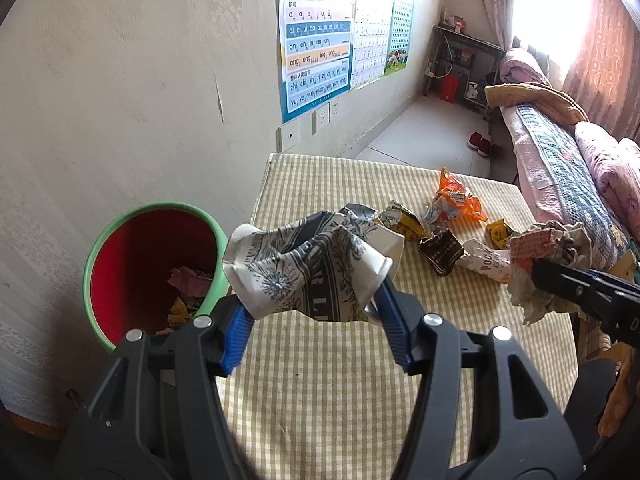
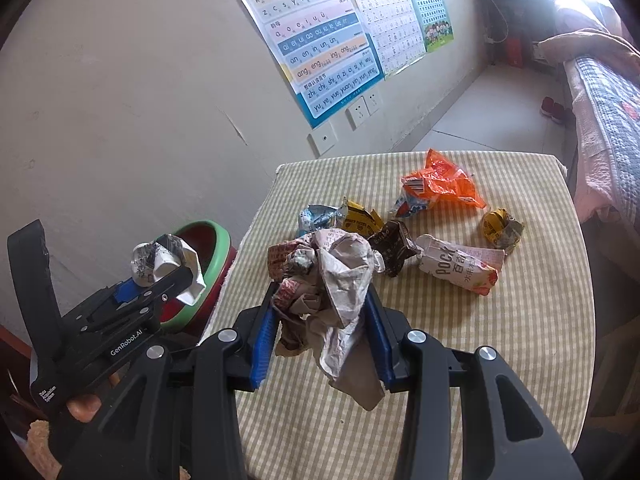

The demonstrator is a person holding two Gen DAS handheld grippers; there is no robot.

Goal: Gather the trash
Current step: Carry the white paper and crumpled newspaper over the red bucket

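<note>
The left gripper (image 1: pixel 316 312) clamps a crushed paper cup (image 1: pixel 312 268) beside the green-rimmed bin (image 1: pixel 152 272), while the right gripper (image 2: pixel 324 332) grips a crumpled paper wad (image 2: pixel 332 280) above the checked tablecloth (image 2: pixel 500 340). More wrappers lie on the cloth beyond: an orange bag (image 2: pixel 440 184), a brown packet (image 2: pixel 394 246) and a white Pocky box (image 2: pixel 460 264).

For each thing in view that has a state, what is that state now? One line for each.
Left gripper: shut on crushed paper cup.
Right gripper: shut on crumpled paper wad.
Trash bin: open, some scraps inside.
Pocky box: flattened, lying on table.
Orange wrapper: crumpled, on table.
</note>
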